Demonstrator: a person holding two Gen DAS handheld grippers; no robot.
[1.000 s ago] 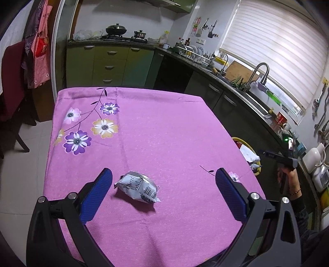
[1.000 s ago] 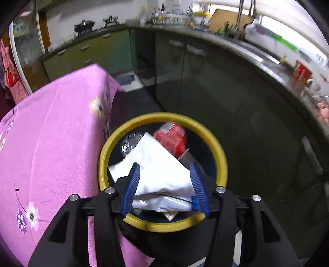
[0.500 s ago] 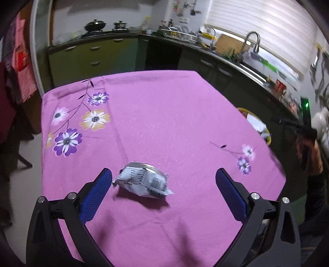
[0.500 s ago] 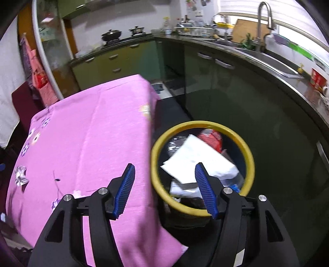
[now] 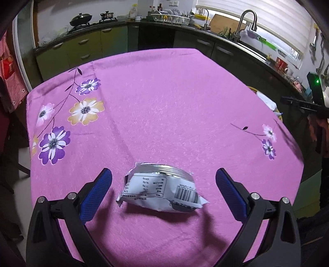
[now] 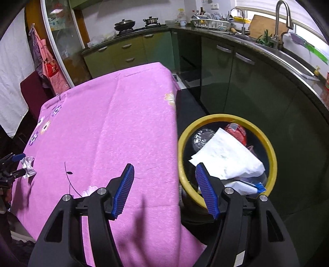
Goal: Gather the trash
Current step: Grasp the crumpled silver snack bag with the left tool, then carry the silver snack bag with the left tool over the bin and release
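A crumpled silver and white snack wrapper [image 5: 162,189] lies on the pink flowered tablecloth [image 5: 164,102]. My left gripper [image 5: 163,172] is open wide just above the cloth, one blue finger on each side of the wrapper, neither touching it. In the right wrist view my right gripper [image 6: 164,167] is open and holds nothing. It hovers over the table's right edge [image 6: 174,127], beside the yellow-rimmed bin [image 6: 269,147]. White paper [image 6: 226,156] and a red packet [image 6: 236,131] lie in the bin. Far left in that view, the wrapper [image 6: 28,166] shows small.
Dark green kitchen cabinets [image 6: 236,82] and a counter with a sink [image 6: 287,51] run behind and right of the bin. A stove with pans [image 5: 82,19] stands at the back. A dark red chair [image 6: 33,92] stands at the table's far left. A hand [image 5: 316,127] shows at the right.
My left gripper has sunk toward the wrapper, which now sits larger between its fingers. My right gripper has drawn away from over the bin toward the table's edge, its jaws spread wider.
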